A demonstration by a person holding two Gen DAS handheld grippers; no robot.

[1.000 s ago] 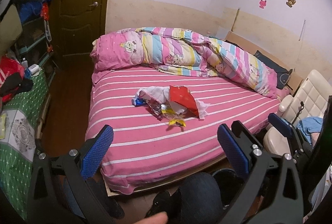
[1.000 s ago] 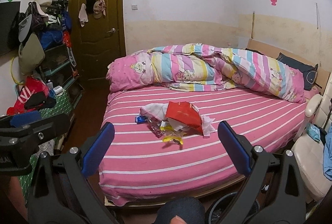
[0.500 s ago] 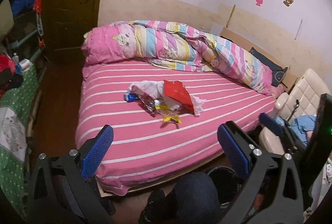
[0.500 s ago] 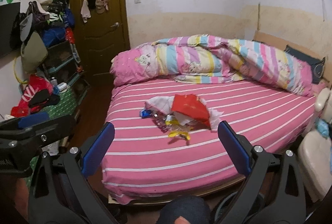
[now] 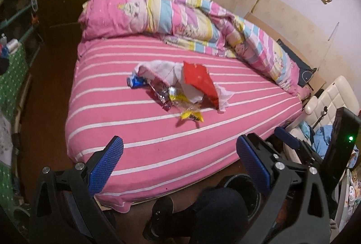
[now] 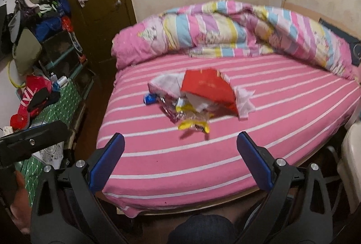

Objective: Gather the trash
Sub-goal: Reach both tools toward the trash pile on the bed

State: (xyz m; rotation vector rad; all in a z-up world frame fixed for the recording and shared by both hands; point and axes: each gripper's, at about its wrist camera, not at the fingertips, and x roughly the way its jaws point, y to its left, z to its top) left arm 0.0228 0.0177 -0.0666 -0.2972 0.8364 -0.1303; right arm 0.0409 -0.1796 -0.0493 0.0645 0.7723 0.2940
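Trash pile sits mid-bed, so left gripper and right gripper hover near its foot, jaws apart, empty, seemingly for reaching in

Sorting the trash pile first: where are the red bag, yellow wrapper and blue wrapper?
red bag (image 5: 198, 79), left wrist view, flat upper face
yellow wrapper (image 5: 191, 116), left wrist view, middle
blue wrapper (image 6: 150, 99), right wrist view, exposed end

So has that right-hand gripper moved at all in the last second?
Yes. The right gripper has closed in on the bed: the trash pile looms larger and the door slid left.
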